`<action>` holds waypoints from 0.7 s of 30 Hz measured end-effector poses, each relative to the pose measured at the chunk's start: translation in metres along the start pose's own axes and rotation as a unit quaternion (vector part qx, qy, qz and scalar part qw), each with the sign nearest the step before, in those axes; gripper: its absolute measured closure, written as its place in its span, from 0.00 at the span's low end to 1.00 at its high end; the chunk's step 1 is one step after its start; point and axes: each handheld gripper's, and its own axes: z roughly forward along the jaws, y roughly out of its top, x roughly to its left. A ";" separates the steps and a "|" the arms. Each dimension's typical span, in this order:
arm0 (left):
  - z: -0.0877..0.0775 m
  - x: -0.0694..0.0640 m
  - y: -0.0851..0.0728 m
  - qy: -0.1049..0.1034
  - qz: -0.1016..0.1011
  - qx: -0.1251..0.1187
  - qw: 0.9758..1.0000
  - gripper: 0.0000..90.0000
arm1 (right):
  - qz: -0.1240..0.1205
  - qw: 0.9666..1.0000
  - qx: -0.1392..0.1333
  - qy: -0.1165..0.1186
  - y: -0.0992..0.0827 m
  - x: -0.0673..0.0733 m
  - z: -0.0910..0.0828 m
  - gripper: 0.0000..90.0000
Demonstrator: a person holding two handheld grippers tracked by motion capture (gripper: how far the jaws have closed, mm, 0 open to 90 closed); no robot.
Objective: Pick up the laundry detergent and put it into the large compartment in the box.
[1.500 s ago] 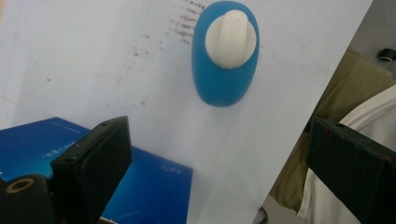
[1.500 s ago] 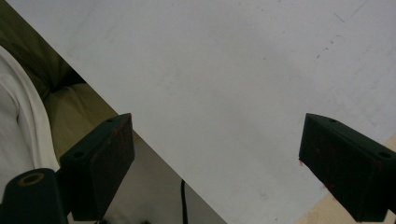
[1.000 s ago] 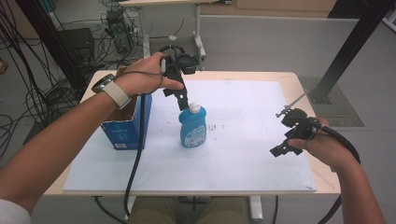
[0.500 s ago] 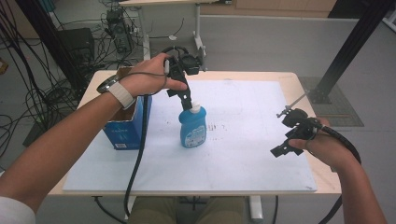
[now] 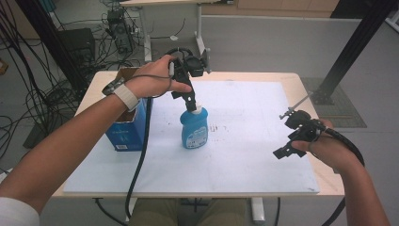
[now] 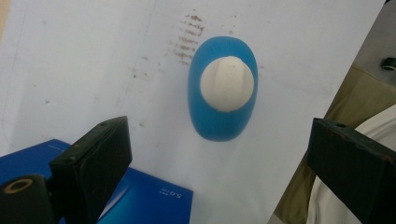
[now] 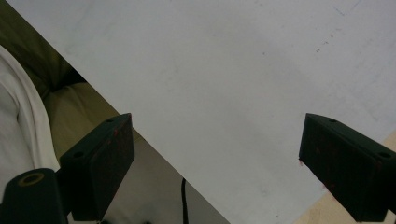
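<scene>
Left gripper [image 5: 191, 100]: we hold its jaws wide apart, empty, above the white cap [image 6: 227, 83].
Right gripper [image 5: 289, 147]: spread, empty, near the table's right edge.
Blue bottle [image 5: 194, 130]: upright mid-table, beside the blue box [image 5: 126, 131].
Handling: we judge it light, stiff, slick; grip the cap.

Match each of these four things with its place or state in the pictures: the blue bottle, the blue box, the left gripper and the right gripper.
Things:
1. blue bottle
2. blue box
3. left gripper
4. right gripper

Places or states:
A. open, over the right side of the white sheet
B. at the sheet's left edge, under the left forearm
C. upright at mid-sheet, white cap on
D. open, right above the white cap

Pairs: 1-C, 2-B, 3-D, 4-A
</scene>
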 end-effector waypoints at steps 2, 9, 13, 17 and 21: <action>0.002 -0.001 0.001 0.001 0.000 -0.001 1.000 0.08 | 0.000 1.000 -0.001 -0.001 -0.001 0.000 0.000 0.12; 0.007 -0.004 0.005 0.006 0.001 -0.001 1.000 0.08 | -0.001 1.000 -0.002 0.001 -0.001 0.000 0.000 0.12; 0.010 -0.005 0.007 0.009 0.001 0.000 1.000 0.08 | -0.001 1.000 -0.003 0.001 -0.001 0.000 0.000 0.12; 0.013 -0.005 0.009 0.008 0.001 -0.001 1.000 0.08 | 0.000 1.000 -0.002 0.002 -0.002 0.000 0.001 0.12; 0.017 -0.004 0.009 0.008 0.000 -0.002 1.000 0.08 | 0.001 1.000 -0.002 0.001 -0.002 0.000 0.001 0.12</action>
